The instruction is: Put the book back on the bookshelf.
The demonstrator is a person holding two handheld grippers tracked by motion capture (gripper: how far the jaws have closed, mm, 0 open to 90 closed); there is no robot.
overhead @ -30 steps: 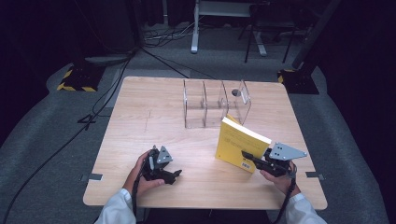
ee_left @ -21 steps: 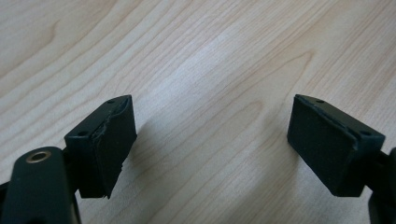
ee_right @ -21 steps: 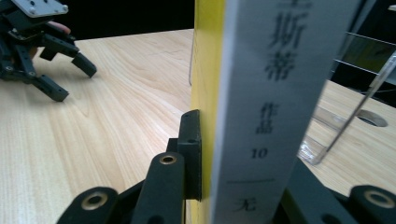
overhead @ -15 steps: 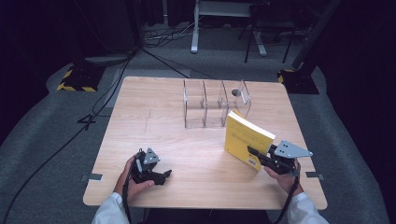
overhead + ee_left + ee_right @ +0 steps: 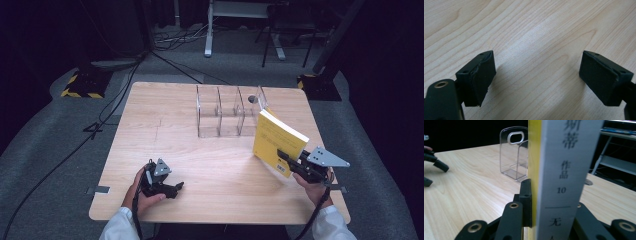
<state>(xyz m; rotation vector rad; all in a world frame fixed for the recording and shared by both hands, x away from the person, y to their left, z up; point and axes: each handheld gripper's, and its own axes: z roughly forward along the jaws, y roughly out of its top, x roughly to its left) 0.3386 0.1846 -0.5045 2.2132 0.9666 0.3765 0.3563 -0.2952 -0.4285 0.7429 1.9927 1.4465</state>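
The fingers (image 5: pixel 525 202) of the right gripper (image 5: pixel 300 167) are clamped on the lower spine end of a yellow book (image 5: pixel 277 142), one finger flat against the yellow cover and the other behind the white spine. The book is held upright and tilted, lifted off the desk (image 5: pixel 165 125) near the right edge, just in front of the clear acrylic organizer (image 5: pixel 227 112). In the right gripper view, the white spine (image 5: pixel 566 177) carries printed characters, and one handled divider of the organizer (image 5: pixel 514 152) stands beyond it on the desk.

The fingers (image 5: pixel 482 75) of the left gripper (image 5: pixel 167 185) are spread wide with nothing between them; bare wood grain shows in the gap. This gripper rests low over the desk near the front edge, left of centre, held in the person's left hand (image 5: pixel 142 192). It is well apart from the book.

The organizer stands toward the far edge, right of centre, with its compartments in a row. Its rightmost divider is nearest the book's top corner; whether they touch cannot be told.
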